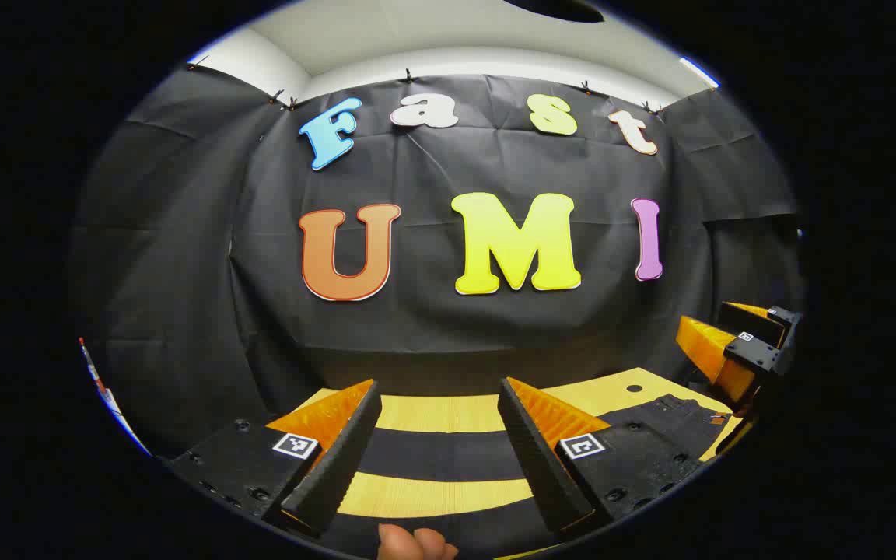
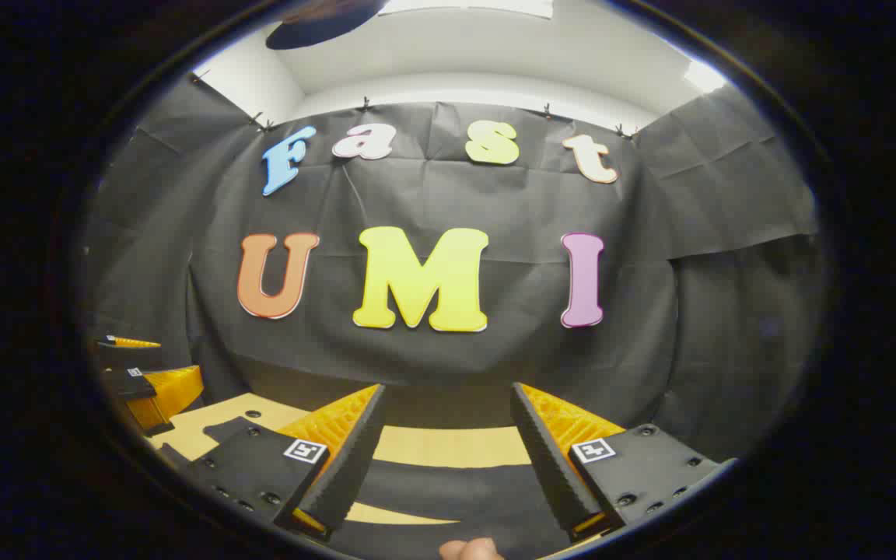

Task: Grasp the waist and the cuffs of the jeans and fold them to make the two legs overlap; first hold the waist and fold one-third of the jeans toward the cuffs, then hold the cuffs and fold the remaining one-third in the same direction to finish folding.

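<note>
Black cloth hangs as the booth's back wall point(image 1: 448, 311) in both views, clipped along its top edge beneath a white ceiling, and a pale wooden worktop point(image 1: 448, 412) runs in front of it.

Going left to right in the left gripper view: the left tongs point(image 1: 436, 451) stand wide apart at the bottom, nothing between them, each finger carrying a small square marker. Across the gap lie the dark jeans point(image 1: 448, 455), spread flat on the worktop, with strips of bare wood showing beyond and on the near side of one dark band. A fingertip point(image 1: 413, 542) of the person's hand shows at the very bottom edge. Farther right, the jeans widen into a part with stitching and what looks like a waist or pocket area, near a small round hole in the worktop. At the far right edge the right tongs point(image 1: 736, 346) hover above that end of the jeans, fingers apart.

In the right gripper view, the left tongs point(image 2: 145, 381) appear at the far left, above the worktop, and a piece of the jeans point(image 2: 448, 482) lies just beside them. In the middle, the right tongs point(image 2: 448, 459) are spread open over the dark denim, holding nothing, with bare wood beyond. A fingertip point(image 2: 470, 550) shows at the bottom edge.
</note>
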Motion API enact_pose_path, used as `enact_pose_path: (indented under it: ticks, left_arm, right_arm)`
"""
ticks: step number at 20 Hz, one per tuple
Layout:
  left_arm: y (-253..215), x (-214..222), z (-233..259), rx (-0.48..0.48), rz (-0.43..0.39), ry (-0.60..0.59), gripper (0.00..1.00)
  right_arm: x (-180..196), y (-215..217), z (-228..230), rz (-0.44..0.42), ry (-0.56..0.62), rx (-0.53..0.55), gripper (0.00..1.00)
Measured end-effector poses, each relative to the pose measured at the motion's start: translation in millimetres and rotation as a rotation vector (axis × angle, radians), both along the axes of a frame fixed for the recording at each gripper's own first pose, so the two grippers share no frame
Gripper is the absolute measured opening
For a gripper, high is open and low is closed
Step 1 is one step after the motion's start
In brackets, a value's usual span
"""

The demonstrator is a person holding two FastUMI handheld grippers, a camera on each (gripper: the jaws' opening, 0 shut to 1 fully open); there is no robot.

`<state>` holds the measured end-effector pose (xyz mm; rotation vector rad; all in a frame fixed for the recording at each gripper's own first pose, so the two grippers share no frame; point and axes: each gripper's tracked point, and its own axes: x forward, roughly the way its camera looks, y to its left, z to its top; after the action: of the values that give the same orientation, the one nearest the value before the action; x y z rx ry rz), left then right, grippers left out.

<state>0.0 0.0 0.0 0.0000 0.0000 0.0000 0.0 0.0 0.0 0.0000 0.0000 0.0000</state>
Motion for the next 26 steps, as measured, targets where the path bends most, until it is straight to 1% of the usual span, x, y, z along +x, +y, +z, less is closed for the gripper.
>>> enact_pose_path:
  ticks: [1, 5, 8, 14, 17, 22, 24, 25, 26]
  left_arm:
    - [0, 0, 1, -0.002, -0.001, -0.007, 0.97]
    - [3, -2, 24, -0.004, -0.004, -0.078, 0.97]
    - [6, 1, 27, 0.013, -0.005, -0.069, 0.97]
    - [9, 8, 44, 0.014, -0.003, -0.102, 0.97]
    - [10, 10, 44, 0.002, 0.004, -0.102, 0.97]
    - [16, 10, 43, 0.007, 0.019, -0.101, 0.97]
    - [21, 8, 40, -0.005, 0.031, -0.091, 0.97]
    - [25, 8, 38, -0.023, 0.044, -0.082, 0.97]
    - [34, 6, 38, -0.061, 0.064, -0.078, 0.97]
  right_arm:
    - [1, 3, 1, 0.008, -0.002, -0.005, 0.97]
    - [6, 14, 8, 0.033, -0.012, 0.007, 0.97]
    - [9, 19, 19, 0.045, -0.037, 0.008, 0.97]
    - [12, 18, 22, 0.045, -0.040, 0.013, 0.97]
    - [12, 20, 25, 0.051, -0.049, 0.004, 0.97]
    - [15, 23, 24, 0.062, -0.052, -0.002, 0.97]
    - [15, 23, 21, 0.067, -0.045, -0.002, 0.97]
    - [15, 24, 19, 0.070, -0.038, -0.002, 0.97]
    - [16, 25, 16, 0.073, -0.032, -0.002, 0.97]
